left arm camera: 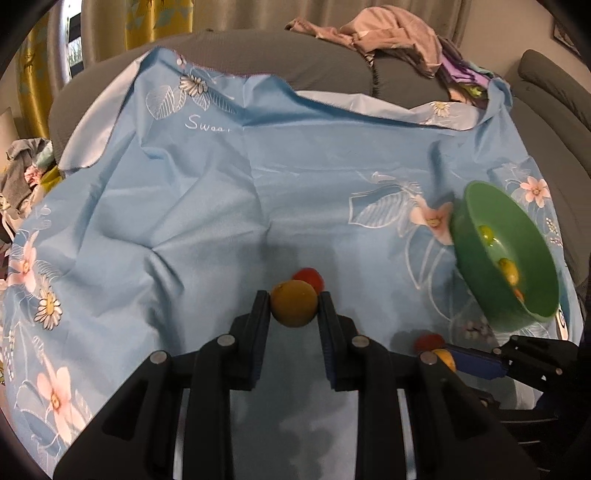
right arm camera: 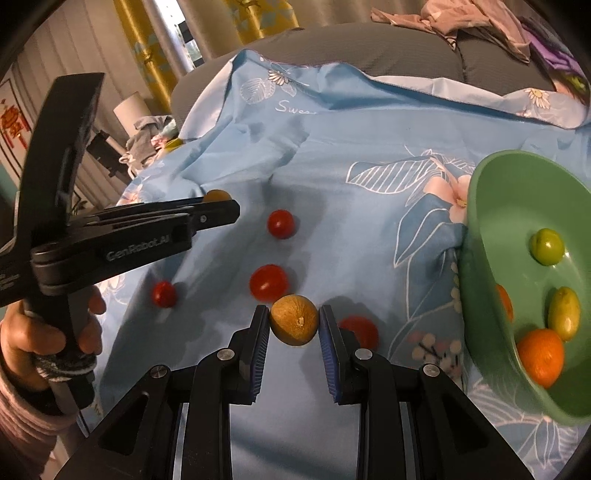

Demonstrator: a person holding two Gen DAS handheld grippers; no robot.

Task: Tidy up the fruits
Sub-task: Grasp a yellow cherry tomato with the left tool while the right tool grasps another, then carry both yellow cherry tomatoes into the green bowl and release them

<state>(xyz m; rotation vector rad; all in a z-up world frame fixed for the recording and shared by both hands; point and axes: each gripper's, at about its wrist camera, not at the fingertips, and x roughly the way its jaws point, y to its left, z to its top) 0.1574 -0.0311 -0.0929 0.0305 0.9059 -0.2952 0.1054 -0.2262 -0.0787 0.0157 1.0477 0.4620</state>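
Note:
My left gripper point(left arm camera: 293, 300) is shut on a round yellow-brown fruit point(left arm camera: 293, 314), held above the blue floral cloth point(left arm camera: 221, 221). A red tomato point(left arm camera: 312, 276) lies just behind it. My right gripper point(right arm camera: 294, 313) is shut on a second yellow-brown fruit point(right arm camera: 294, 325). Several red tomatoes lie on the cloth around it, such as the tomato point(right arm camera: 268, 282) just ahead and the tomato point(right arm camera: 281, 223) farther off. The green bowl point(right arm camera: 524, 192) sits tilted at the right and holds green fruits point(right arm camera: 547, 246) and an orange point(right arm camera: 541, 356). The bowl point(left arm camera: 517, 221) also shows in the left wrist view.
A hand point(right arm camera: 48, 339) holds the left gripper point(right arm camera: 225, 210) at the left of the right wrist view. A grey sofa back point(left arm camera: 314, 55) with a pile of clothes point(left arm camera: 391, 33) lies beyond the cloth. Curtains point(left arm camera: 155, 22) hang behind.

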